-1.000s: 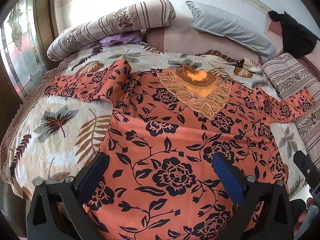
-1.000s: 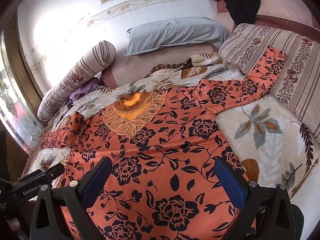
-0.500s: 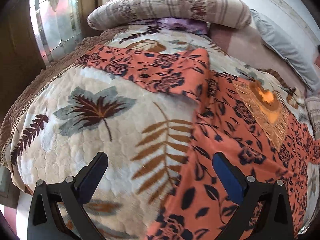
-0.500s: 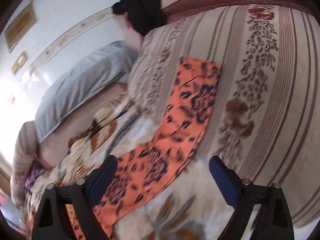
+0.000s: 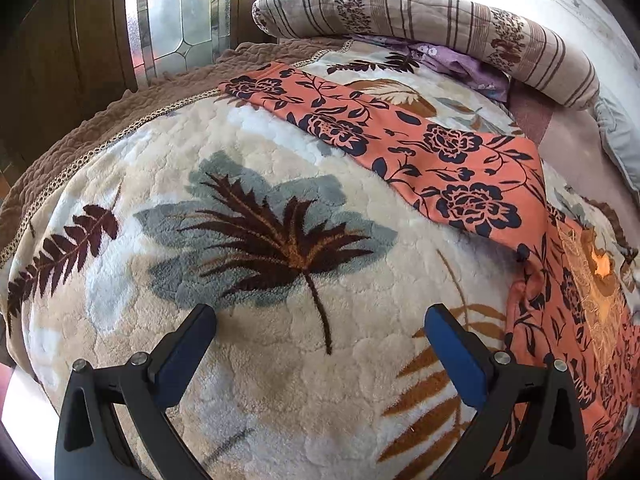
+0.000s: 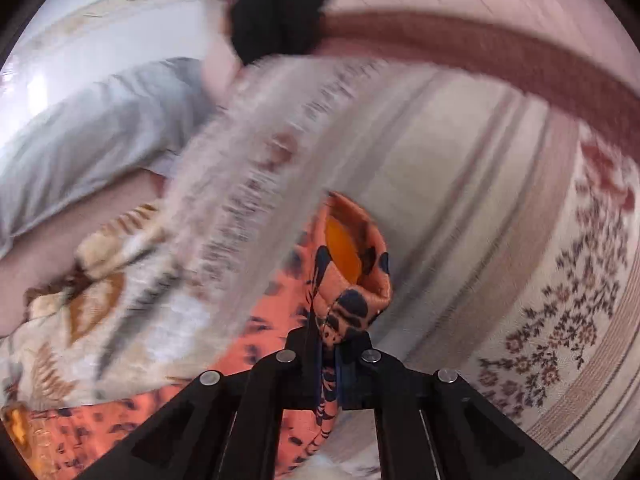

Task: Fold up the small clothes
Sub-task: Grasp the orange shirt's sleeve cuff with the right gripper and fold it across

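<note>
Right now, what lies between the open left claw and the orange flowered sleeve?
Only bare cream fleece blanket with its leaf print, in the left wrist view; claw, sleeve.

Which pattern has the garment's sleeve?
Dark navy flowers on orange sleeve; clearest in left wrist view.

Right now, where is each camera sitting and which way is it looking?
Left wrist: sits on the left gripper, looking forward and down at the leaf blanket and one sleeve of the orange flowered top; its open jaws show, with nothing between them.
Right wrist: sits on the right gripper, looking at the striped cushion; its jaws show, shut on the other sleeve's cuff.
Shared: the same orange top and leaf blanket.
</note>
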`<move>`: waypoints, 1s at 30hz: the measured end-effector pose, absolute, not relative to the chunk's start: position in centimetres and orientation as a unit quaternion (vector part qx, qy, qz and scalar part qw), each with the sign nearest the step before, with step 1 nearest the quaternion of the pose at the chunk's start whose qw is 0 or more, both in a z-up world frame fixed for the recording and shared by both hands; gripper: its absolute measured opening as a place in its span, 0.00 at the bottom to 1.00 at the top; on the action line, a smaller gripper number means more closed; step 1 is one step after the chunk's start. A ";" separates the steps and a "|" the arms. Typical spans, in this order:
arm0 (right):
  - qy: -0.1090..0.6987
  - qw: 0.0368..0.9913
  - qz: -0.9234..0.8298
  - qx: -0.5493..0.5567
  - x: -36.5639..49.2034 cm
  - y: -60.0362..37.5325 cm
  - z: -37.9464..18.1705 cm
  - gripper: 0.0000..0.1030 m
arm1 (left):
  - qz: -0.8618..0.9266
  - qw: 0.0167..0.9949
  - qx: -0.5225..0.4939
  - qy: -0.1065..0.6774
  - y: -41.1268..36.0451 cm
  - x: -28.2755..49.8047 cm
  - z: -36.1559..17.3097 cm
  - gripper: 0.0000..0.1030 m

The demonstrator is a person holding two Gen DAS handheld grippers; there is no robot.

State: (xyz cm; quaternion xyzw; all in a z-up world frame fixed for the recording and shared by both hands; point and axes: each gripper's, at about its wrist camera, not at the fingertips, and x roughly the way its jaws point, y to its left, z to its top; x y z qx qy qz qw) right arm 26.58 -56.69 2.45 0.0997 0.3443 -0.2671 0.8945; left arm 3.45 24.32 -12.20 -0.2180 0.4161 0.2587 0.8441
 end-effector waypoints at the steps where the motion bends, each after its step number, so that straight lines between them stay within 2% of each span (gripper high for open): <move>1: 0.332 0.906 -0.242 0.100 25.8 -54.6 3.9 0.04 | 0.255 0.844 -0.233 0.411 24.6 3.3 -12.1 1.00; 8: 0.238 0.957 0.036 0.161 23.4 -32.6 13.6 0.04 | 0.221 0.844 -0.304 0.382 25.7 1.6 -11.3 1.00; 11: 0.232 0.938 0.155 0.207 21.7 -22.1 12.7 0.05 | 0.215 0.840 -0.329 0.374 26.4 1.0 -11.1 1.00; 14: 0.271 0.907 0.189 0.259 20.7 -14.5 6.6 0.07 | 0.207 0.836 -0.345 0.373 26.8 0.7 -11.2 1.00; 15: 0.299 0.896 0.192 0.266 21.1 -12.4 3.8 0.14 | 0.203 0.835 -0.348 0.375 26.8 0.8 -11.2 1.00; 16: 0.345 0.879 0.202 0.259 21.7 -9.9 0.1 0.25 | 0.200 0.835 -0.348 0.376 26.7 0.8 -11.3 1.00; 17: 0.398 0.862 0.205 0.238 22.6 -7.7 -3.6 0.67 | 0.198 0.835 -0.347 0.377 26.7 0.8 -11.3 1.00; 18: 0.446 0.844 0.200 0.223 23.0 -6.2 -7.0 0.84 | 0.196 0.836 -0.346 0.378 26.7 0.8 -11.2 1.00; 20: 0.529 0.799 0.193 0.213 23.0 -5.6 -12.4 0.83 | 0.192 0.837 -0.346 0.379 26.7 0.7 -11.2 1.00; 21: 0.521 0.798 0.204 0.225 22.5 -6.3 -12.9 0.82 | 0.191 0.837 -0.347 0.378 26.7 0.6 -11.2 1.00; 25: 0.470 0.834 0.205 0.203 22.3 -9.9 -8.2 0.83 | 0.186 0.837 -0.349 0.378 26.4 0.8 -11.2 1.00; 27: 0.428 0.860 0.186 0.209 23.1 -14.2 -5.5 0.83 | 0.182 0.842 -0.338 0.378 25.8 0.9 -11.0 1.00; 30: 0.385 0.881 0.123 0.247 23.6 -21.2 -4.4 0.83 | 0.178 0.855 -0.315 0.371 25.0 0.9 -10.2 1.00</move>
